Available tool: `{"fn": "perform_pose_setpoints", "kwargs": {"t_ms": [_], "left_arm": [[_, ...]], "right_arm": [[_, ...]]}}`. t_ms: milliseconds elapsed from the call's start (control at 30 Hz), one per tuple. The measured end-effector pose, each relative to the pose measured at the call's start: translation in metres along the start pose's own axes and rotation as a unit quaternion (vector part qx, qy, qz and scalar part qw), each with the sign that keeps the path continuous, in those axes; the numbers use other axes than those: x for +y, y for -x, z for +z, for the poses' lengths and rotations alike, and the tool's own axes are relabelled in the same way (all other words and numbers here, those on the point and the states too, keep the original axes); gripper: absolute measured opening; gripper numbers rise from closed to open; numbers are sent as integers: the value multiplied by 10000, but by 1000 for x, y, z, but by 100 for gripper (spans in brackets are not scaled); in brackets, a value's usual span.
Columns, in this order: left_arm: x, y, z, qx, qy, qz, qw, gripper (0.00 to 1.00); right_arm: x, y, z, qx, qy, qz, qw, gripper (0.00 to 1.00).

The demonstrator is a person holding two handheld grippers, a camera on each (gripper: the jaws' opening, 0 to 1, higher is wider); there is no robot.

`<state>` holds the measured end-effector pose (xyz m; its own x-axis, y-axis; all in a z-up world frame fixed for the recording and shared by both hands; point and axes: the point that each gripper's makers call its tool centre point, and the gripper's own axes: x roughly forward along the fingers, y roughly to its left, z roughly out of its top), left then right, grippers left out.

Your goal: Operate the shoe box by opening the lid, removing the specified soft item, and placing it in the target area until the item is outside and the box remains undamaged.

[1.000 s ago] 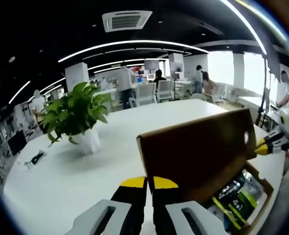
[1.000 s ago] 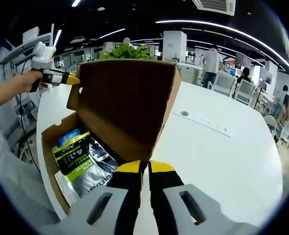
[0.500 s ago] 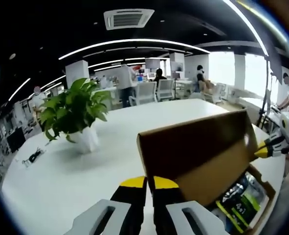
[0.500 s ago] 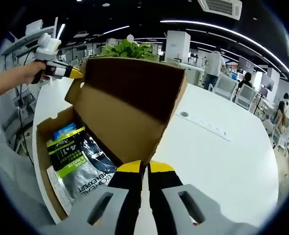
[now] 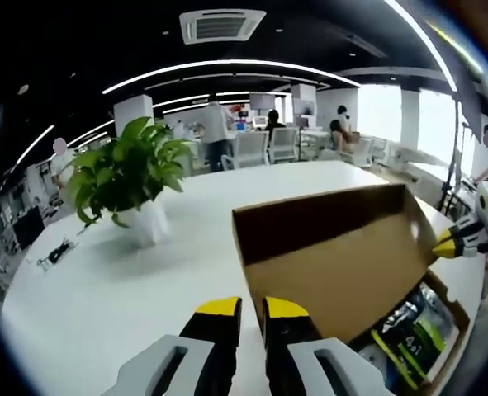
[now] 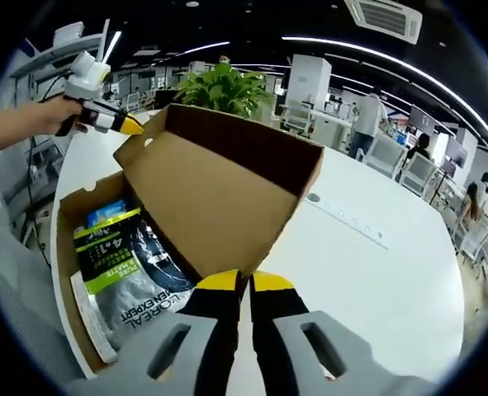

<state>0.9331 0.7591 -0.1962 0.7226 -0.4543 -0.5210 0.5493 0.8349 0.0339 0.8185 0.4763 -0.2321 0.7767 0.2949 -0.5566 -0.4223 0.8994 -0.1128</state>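
A brown cardboard shoe box [image 6: 64, 272] lies open on the white table [image 5: 103, 305]. Its lid [image 6: 210, 198] leans back over the far side, and its inner face [image 5: 334, 264] shows. Inside lies a soft black-and-grey bag with a green label [image 6: 132, 276], also seen under the lid [image 5: 400, 330]. My left gripper [image 5: 252, 309] has one lid corner in its narrow gap, and its yellow tip [image 6: 126, 125] touches that corner. My right gripper [image 6: 245, 282] is shut on the other lid corner, and its tip [image 5: 443, 243] meets the lid's edge.
A potted green plant [image 5: 128, 177] stands on the table beyond the box, its leaves [image 6: 223, 87] rising behind the lid. A power strip [image 6: 343, 219] lies on the table right of the box. A small dark object with cables [image 5: 58, 262] lies at the left. People and chairs stand far behind.
The lid has swung further back, so more of its inner face and more of the bag show. The gap between the left jaws looks slightly wider.
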Motion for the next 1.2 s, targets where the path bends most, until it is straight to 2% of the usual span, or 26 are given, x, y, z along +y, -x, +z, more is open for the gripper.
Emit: {"fn": "perform_pose_setpoints", "kwargs": {"t_ms": [133, 367, 500, 600, 1200], "left_arm": [[-2, 1, -8, 138, 99, 25, 9999, 10], [-2, -3, -33, 397, 181, 11, 9990, 9], [-2, -7, -38, 458, 213, -34, 9987, 7], [-4, -9, -38, 481, 177, -70, 9987, 4], [-5, -20, -42, 668, 49, -98, 9977, 4]], "right_arm": [[0, -2, 0, 14, 0, 11, 10000, 2], [-3, -8, -2, 53, -18, 46, 10000, 2], [-4, -11, -2, 68, -51, 63, 9999, 2], [-5, -13, -2, 82, -102, 69, 9999, 2], [-12, -27, -6, 245, -323, 179, 9990, 3]]}}
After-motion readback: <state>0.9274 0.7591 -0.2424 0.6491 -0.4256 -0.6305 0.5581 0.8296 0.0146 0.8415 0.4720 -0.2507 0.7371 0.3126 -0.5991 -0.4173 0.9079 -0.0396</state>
